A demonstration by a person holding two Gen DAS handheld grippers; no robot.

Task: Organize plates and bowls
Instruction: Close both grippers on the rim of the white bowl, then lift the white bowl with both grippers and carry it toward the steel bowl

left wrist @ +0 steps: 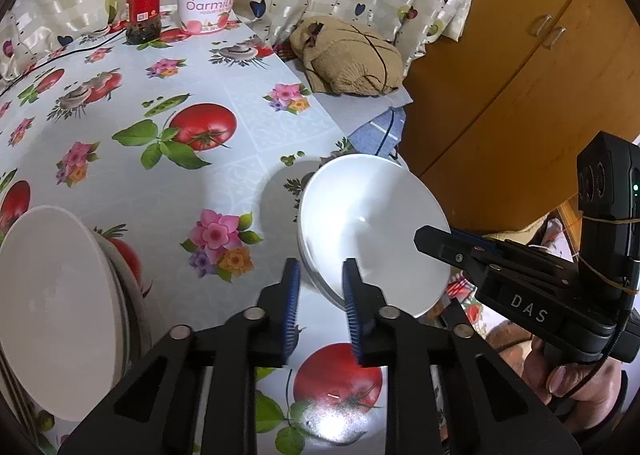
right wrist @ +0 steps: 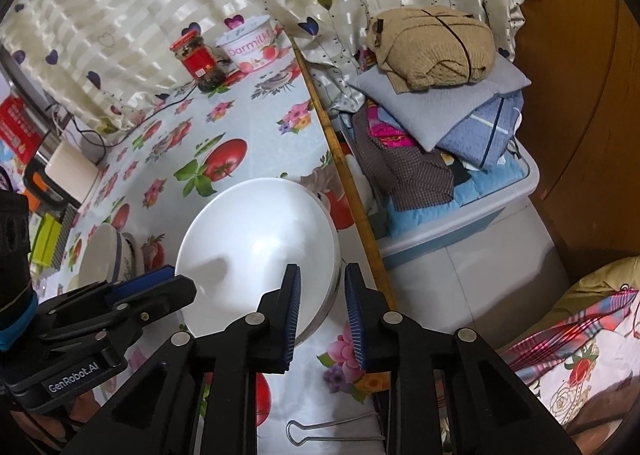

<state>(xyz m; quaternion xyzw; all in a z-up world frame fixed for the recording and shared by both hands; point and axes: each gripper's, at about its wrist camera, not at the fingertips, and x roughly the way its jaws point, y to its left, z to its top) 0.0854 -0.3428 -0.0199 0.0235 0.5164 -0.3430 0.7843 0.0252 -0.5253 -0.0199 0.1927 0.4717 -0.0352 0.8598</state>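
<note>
- Altogether two white bowls show: one bowl (left wrist: pixel 372 231) at the desk's (left wrist: pixel 208 183) right edge, another bowl (left wrist: pixel 56 307) stacked on plates at left.
- Both hands angle steeply downward.
- Left hand-held gripper (left wrist: pixel 320 275) straddles the right bowl's near-left rim, jaws narrow.
- Right hand-held gripper (right wrist: pixel 322 281) straddles its near-right rim, likewise narrow; whether the pads press, I cannot tell.

A plain white bowl (left wrist: pixel 372 231) sits tilted near the counter's edge. Well apart, another white bowl (left wrist: pixel 56 307) rests atop stacked dishes.
</note>
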